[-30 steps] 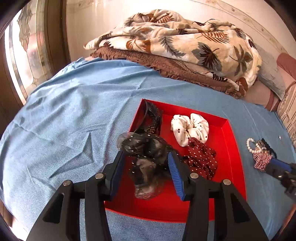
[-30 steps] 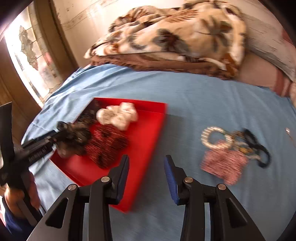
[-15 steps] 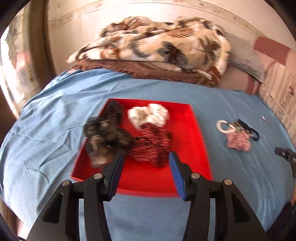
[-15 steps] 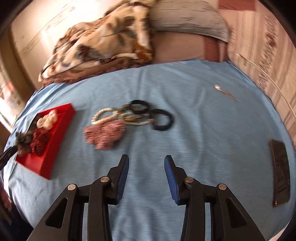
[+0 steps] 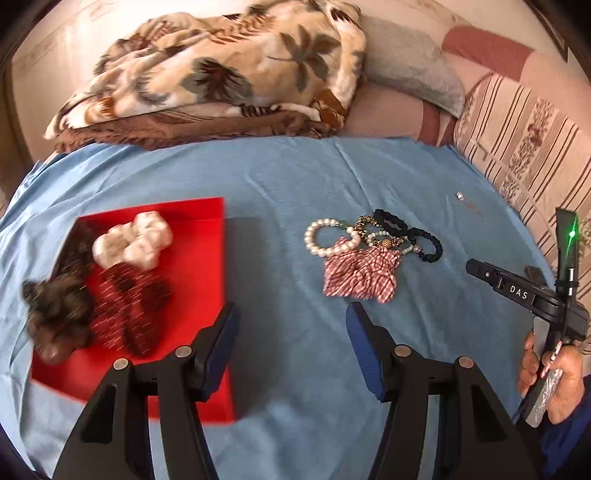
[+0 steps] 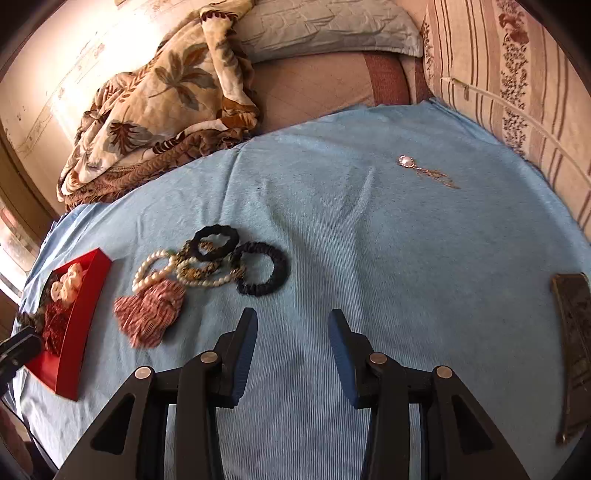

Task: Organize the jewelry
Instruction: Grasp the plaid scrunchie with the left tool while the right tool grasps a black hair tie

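Observation:
A red tray (image 5: pixel 199 258) on the blue sheet holds a white scrunchie (image 5: pixel 135 243), a dark red dotted scrunchie (image 5: pixel 125 306) and a dark sheer scrunchie (image 5: pixel 55 317). My left gripper (image 5: pixel 291 325) is open and empty, to the right of the tray. A pile lies further right: a red checked scrunchie (image 5: pixel 360 275), a pearl bracelet (image 5: pixel 328 236), beaded bracelets and black hair ties (image 5: pixel 424 240). My right gripper (image 6: pixel 291 332) is open and empty, just right of that pile (image 6: pixel 207 266). A pendant necklace (image 6: pixel 424 170) lies far back.
A folded leaf-print blanket (image 5: pixel 221 70) and pillows (image 6: pixel 325 26) lie at the head of the bed. A dark flat case (image 6: pixel 572 332) lies at the right on the sheet. The tray also shows in the right wrist view (image 6: pixel 85 295) at far left.
My left gripper let go of the dark sheer scrunchie in the tray and swung right toward the pile. My right gripper swung right, past the tray and the pile.

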The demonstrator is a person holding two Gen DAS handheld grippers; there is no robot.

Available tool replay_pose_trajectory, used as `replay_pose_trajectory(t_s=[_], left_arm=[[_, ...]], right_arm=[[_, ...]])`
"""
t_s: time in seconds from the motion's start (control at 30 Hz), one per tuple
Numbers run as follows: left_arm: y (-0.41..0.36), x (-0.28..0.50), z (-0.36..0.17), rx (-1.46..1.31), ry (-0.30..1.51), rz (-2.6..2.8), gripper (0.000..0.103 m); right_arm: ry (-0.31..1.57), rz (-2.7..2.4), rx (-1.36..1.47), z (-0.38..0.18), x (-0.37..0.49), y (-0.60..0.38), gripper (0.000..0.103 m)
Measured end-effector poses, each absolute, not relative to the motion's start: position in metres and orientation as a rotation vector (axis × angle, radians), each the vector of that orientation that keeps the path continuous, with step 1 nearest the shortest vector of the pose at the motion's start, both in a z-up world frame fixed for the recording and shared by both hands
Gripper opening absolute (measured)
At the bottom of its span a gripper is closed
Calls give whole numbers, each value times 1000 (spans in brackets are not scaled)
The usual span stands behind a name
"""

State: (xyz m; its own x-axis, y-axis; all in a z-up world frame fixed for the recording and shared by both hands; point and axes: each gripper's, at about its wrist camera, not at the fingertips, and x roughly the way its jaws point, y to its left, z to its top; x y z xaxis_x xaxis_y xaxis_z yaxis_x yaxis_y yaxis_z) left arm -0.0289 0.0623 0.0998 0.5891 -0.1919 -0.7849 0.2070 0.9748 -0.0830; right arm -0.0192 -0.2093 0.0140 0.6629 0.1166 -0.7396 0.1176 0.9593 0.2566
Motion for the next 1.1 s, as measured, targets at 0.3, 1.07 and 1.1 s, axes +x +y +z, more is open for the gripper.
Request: replay_pose_trajectory(t_s=[0.3, 1.07, 1.1], left_arm=[[30, 30, 53, -50, 1024, -248, 59], [7, 55, 24, -64, 1050, -238, 59], [6, 54, 24, -58, 1047, -232, 59]], right_arm=[[866, 26, 273, 0, 14, -215, 43], [868, 25, 153, -13, 48, -196, 40], [869, 21, 152, -13, 48, -196, 39]])
